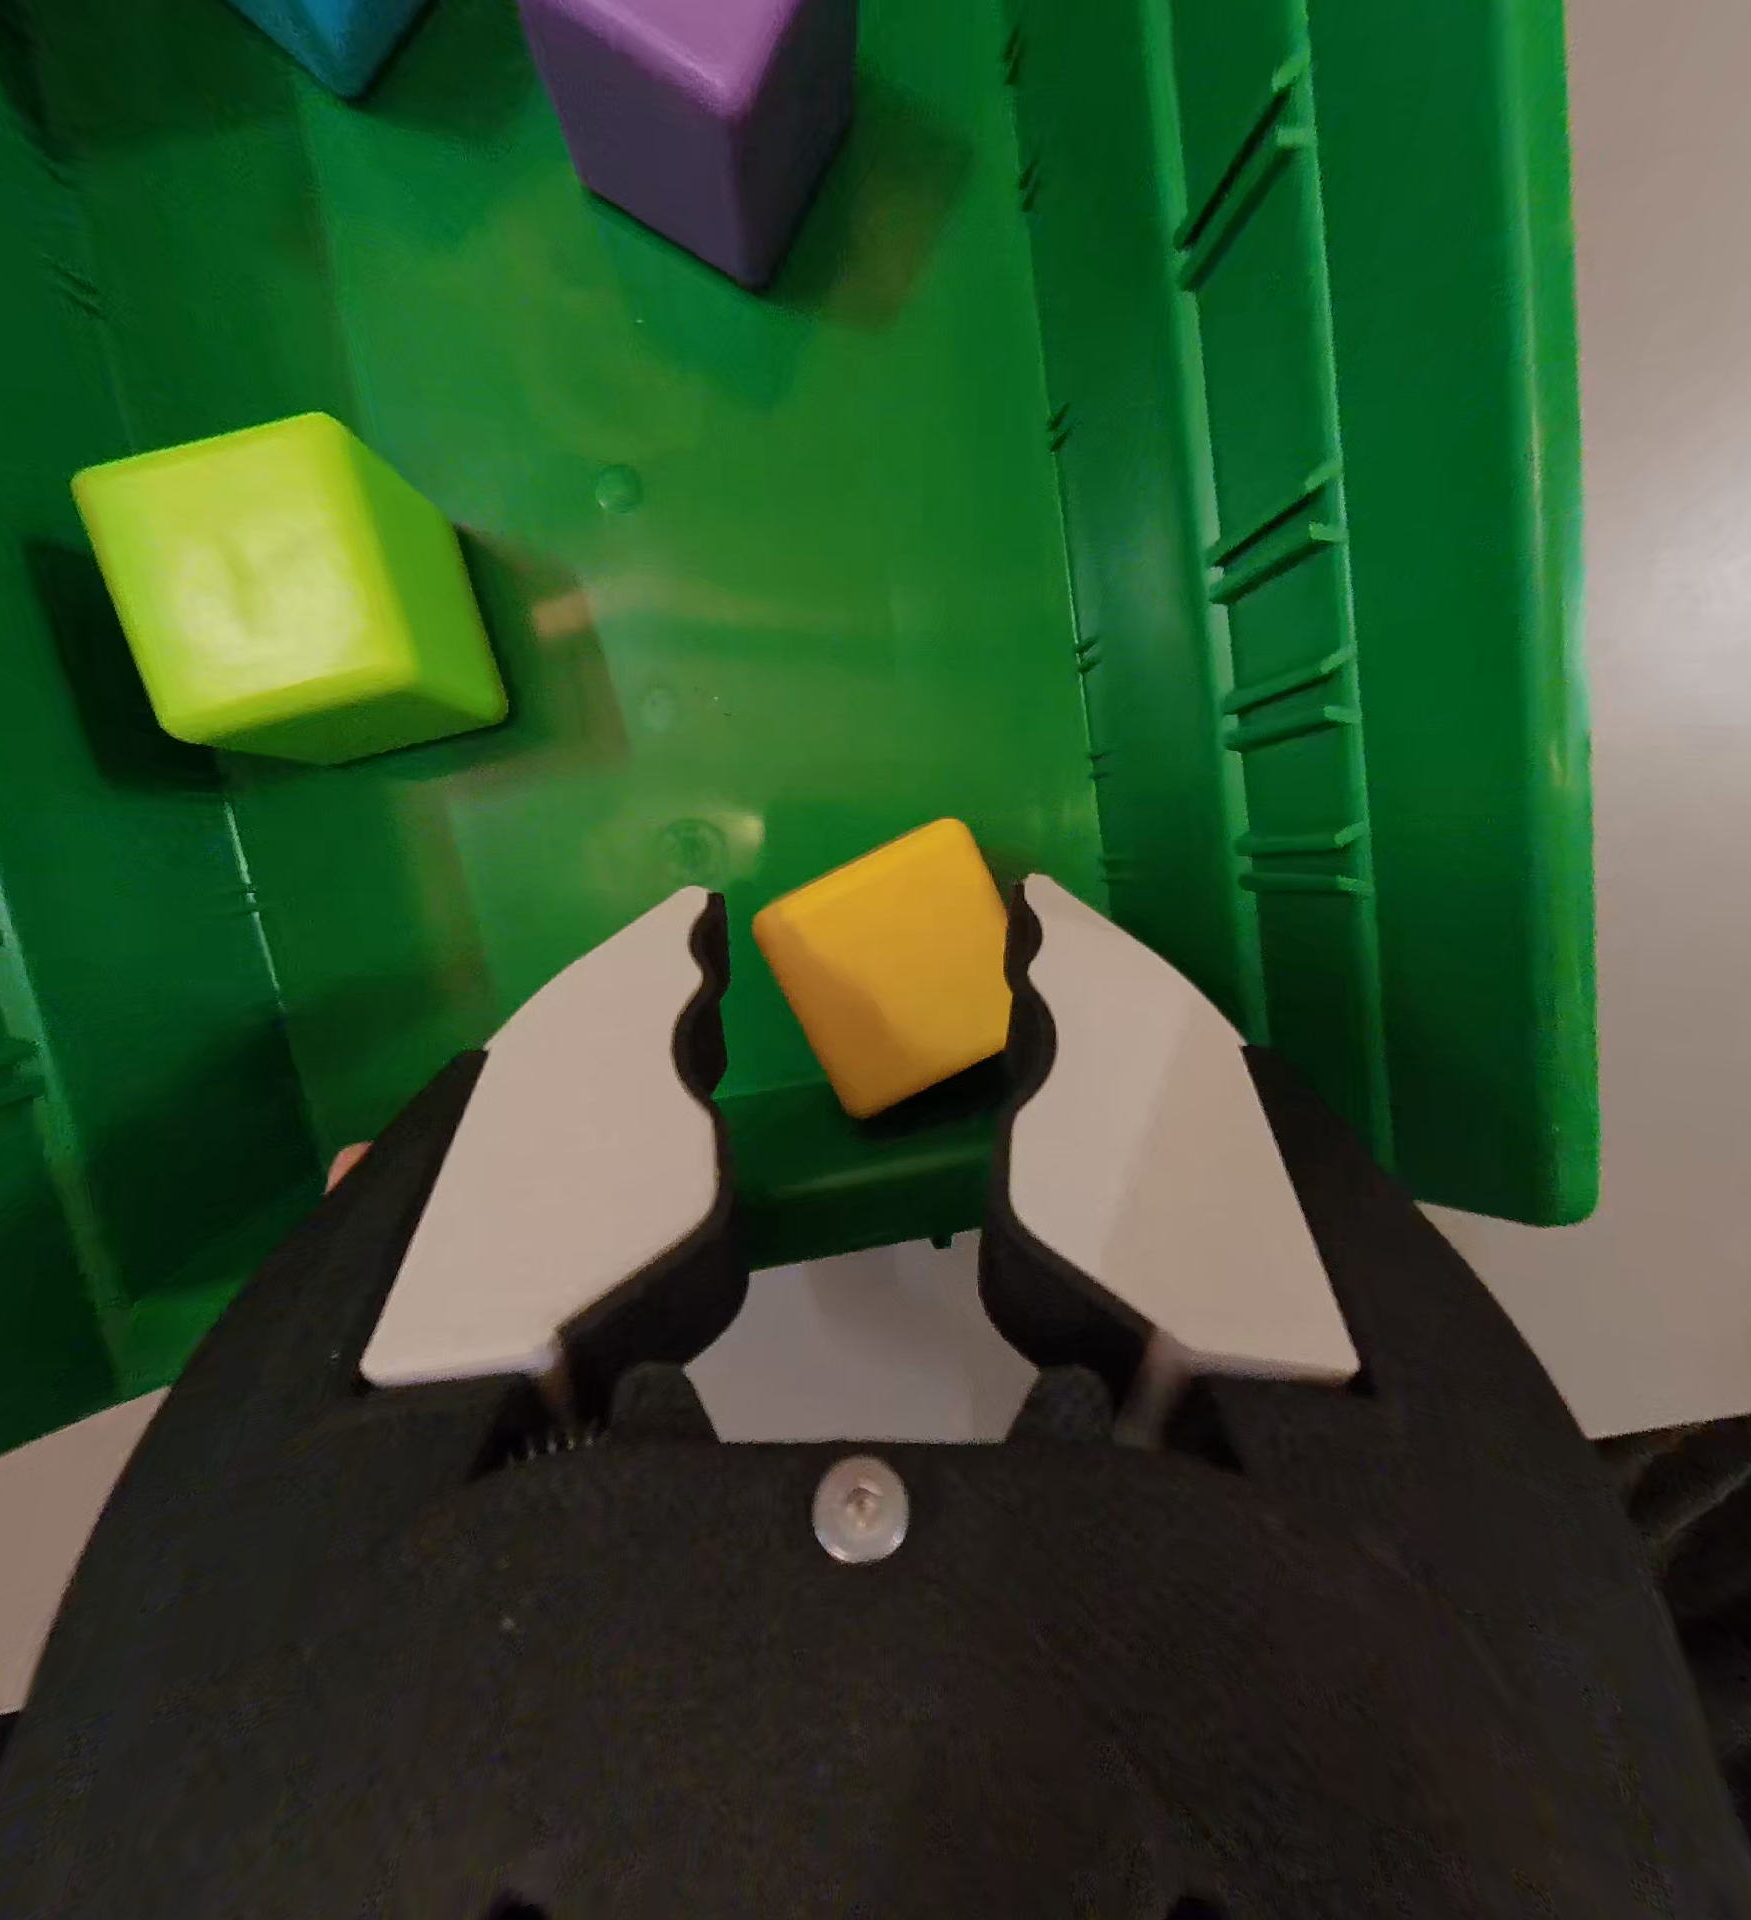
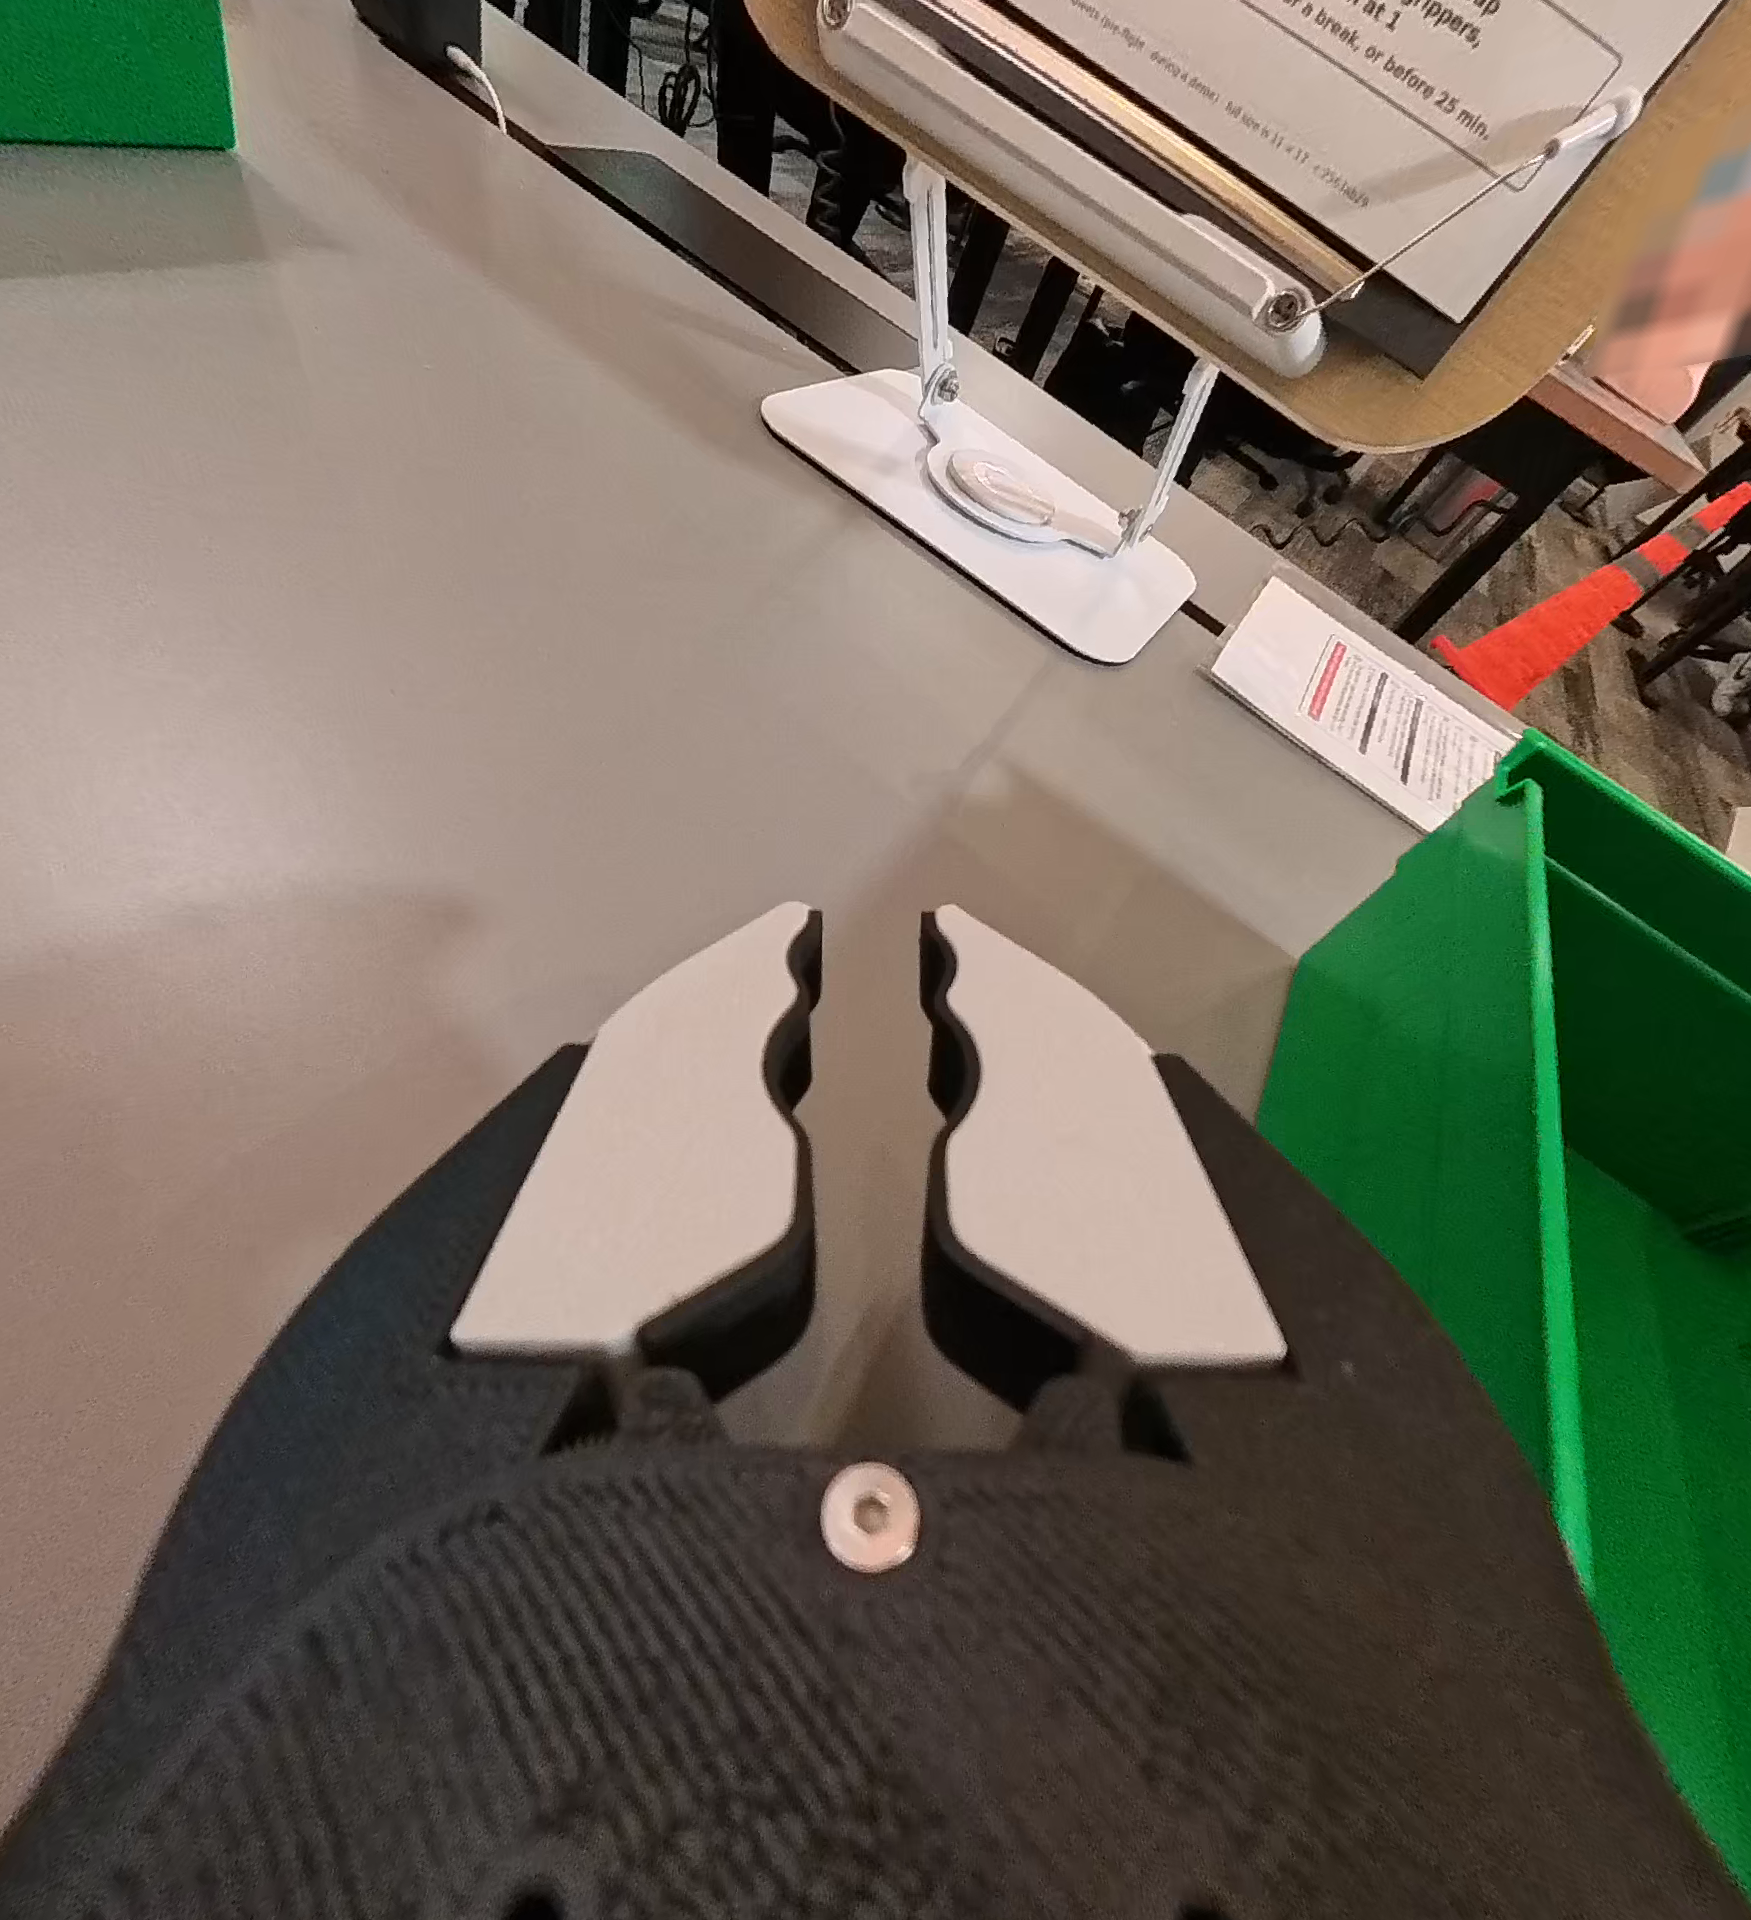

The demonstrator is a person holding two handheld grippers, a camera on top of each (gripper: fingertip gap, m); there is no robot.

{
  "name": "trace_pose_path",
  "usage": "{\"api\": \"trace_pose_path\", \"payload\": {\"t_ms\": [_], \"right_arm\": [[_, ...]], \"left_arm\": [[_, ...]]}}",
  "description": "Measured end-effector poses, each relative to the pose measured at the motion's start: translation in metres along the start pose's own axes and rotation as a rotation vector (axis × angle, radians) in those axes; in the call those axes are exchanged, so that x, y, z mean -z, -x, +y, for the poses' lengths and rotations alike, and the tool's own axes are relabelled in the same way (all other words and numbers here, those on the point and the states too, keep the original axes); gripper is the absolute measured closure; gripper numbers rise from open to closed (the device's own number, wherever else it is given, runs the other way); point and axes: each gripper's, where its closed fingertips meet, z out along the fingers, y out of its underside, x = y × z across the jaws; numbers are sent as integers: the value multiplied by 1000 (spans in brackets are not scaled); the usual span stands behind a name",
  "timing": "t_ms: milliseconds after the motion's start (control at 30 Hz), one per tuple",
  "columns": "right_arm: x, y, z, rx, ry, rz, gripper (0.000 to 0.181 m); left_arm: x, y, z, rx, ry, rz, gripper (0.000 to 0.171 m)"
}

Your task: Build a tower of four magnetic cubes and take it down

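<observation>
While my left gripper (image 1: 866, 971) reaches down into the green bin (image 1: 1453, 623), its jaws stand apart around the yellow block (image 1: 886, 966); the right pad looks to be touching it, the left one is clear, so nothing is clamped. A lime block (image 1: 279, 592), a purple block (image 1: 684, 114) and a teal block (image 1: 331, 31) lie farther in. My right gripper (image 2: 869, 935) hovers over the grey table (image 2: 331, 623), slightly parted and empty, beside another green bin (image 2: 1577, 1195).

Teal block (image 1: 331, 36): we see only a corner, cut by the top edge.
Purple block (image 1: 684, 125): its top is cut off too.
Clipboard (image 2: 1266, 187): cropped above and at the right.
Yellow block (image 1: 886, 961): we cannot tell whether the left gripper (image 1: 866, 914) touches it.
</observation>
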Motion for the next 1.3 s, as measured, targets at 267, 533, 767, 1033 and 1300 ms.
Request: {"api": "trace_pose_path", "payload": {"t_ms": [267,533,767,1033,1300], "right_arm": [[-1,1,0,10,2,-2,163],[3,-3,-10,29,-52,33,166],[11,0,-4,49,-33,44,166],[43,-7,12,14,-8,103,167],[78,-3,22,25,29,177,166]], "left_arm": [[-2,-2,3,-48,30,-9,120],[102,-11,-53,-70,-298,37,123],[143,-193,-64,-778,-434,394,122],[17,-323,-54,-1269,-32,581,123],[-54,-363,-44,-1557,183,661,123]]}}
